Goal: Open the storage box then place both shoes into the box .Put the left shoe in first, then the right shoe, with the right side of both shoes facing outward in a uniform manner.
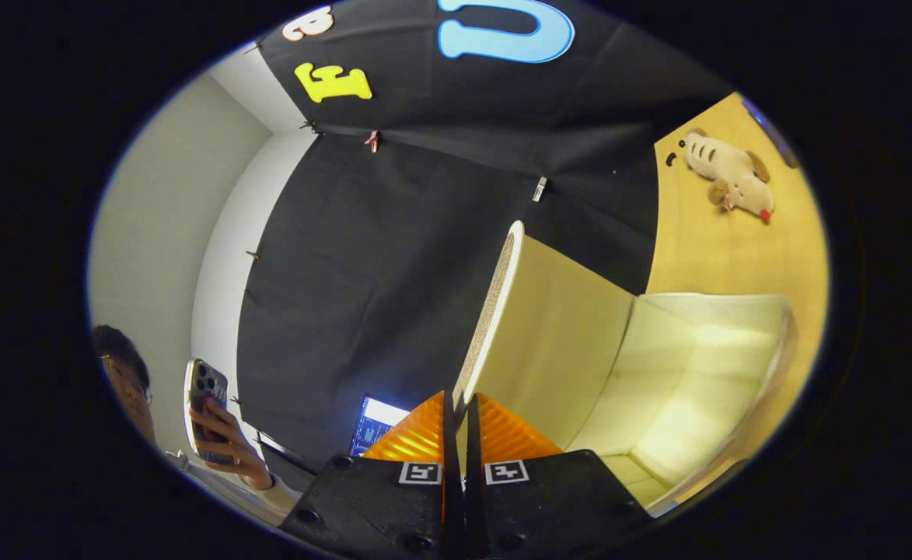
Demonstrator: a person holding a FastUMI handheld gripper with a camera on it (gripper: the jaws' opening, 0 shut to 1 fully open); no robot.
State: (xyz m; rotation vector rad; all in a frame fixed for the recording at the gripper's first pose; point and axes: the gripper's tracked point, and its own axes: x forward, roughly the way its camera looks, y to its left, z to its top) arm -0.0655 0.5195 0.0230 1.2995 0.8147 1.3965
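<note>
The whole scene appears turned on its side. The storage box (pixel 697 365) stands open on the wooden table (pixel 728 249), and its pale inner walls show. Its lid (pixel 557 342) is swung up away from the box body, with the speckled lid edge (pixel 496 303) running down toward me. My gripper (pixel 459 404) is shut on the near end of that lid edge, the rim pinched between both fingers. The inside of the box beyond the fingers holds nothing that I can see.
A plush toy animal (pixel 732 177) lies on the table beyond the box. Off to the other side, a person holds up a phone (pixel 207 412) by the white wall. A lit screen (pixel 374 424) glows just past the fingers.
</note>
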